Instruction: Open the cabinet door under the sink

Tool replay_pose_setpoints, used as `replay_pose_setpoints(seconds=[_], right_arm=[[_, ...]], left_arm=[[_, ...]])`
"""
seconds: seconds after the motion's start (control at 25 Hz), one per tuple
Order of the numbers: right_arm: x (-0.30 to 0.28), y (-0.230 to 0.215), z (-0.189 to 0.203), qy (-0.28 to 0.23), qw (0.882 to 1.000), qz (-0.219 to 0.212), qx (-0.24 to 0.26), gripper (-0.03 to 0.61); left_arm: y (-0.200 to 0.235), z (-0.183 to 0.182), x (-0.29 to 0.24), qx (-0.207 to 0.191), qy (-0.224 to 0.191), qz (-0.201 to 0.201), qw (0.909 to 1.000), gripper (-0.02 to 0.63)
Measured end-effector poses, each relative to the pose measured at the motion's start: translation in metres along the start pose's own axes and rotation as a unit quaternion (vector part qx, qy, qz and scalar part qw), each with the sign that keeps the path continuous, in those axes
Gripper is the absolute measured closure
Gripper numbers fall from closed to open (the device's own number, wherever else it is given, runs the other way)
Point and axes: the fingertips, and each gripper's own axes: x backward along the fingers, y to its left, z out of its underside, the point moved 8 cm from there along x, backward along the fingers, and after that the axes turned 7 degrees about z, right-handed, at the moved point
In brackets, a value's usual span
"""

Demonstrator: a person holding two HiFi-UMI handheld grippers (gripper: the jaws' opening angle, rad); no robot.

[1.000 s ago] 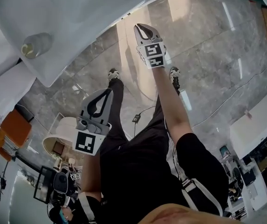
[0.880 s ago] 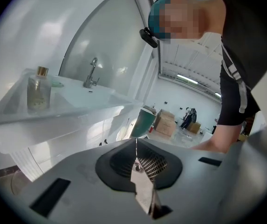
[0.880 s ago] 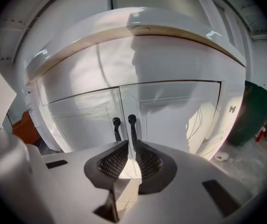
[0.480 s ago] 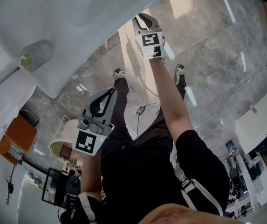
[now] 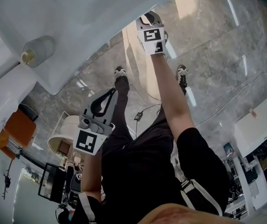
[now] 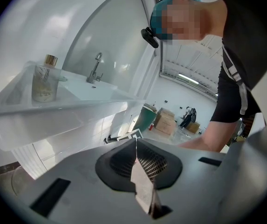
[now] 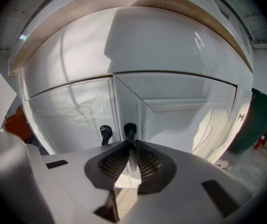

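Observation:
The white cabinet under the sink fills the right gripper view, with a left door (image 7: 72,111) and a right door (image 7: 184,111). Each door carries a black knob handle beside the centre seam. My right gripper (image 7: 131,144) is shut on the right door's handle (image 7: 130,130); the left handle (image 7: 106,133) stands free beside it. From the head camera, the right gripper (image 5: 148,18) reaches out under the sink counter's (image 5: 77,17) edge. My left gripper (image 5: 108,92) hangs back near the person's leg, shut and empty, seen as gripper (image 6: 135,143) in its own view.
A glass jar (image 5: 37,50) stands on the counter beside the basin, with a faucet (image 6: 95,68) behind. An orange box (image 5: 14,129) and a white round bin (image 5: 62,139) sit on the floor at left. A cable (image 5: 140,113) lies by the feet. A green bin (image 7: 247,120) stands right of the cabinet.
My right gripper has moved forward to the cabinet under the counter's edge. The left gripper has stayed about where it was.

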Motion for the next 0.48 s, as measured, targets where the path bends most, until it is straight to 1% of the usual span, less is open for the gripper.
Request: replay_pose_setpoints(seconds=[0.12,0.24,0.48], right_arm=[[0.005,0.0,0.002,0.0,1.0,-0.008,0.008,0.483],[0.017,-0.004,0.009,0.0,1.0,-0.016,0.015,0.483],[0.045,-0.019,0.028,0.001,0.999,-0.037,0.026,0.485]], left_arm=[[-0.007,0.001,-0.004,0.003,-0.006,-0.011,0.9999,0.598],[-0.018,0.005,-0.011,0.004,0.001,-0.02,0.9998,0.597],[-0.039,0.007,-0.04,-0.007,0.008,-0.029,0.9995,0.597]])
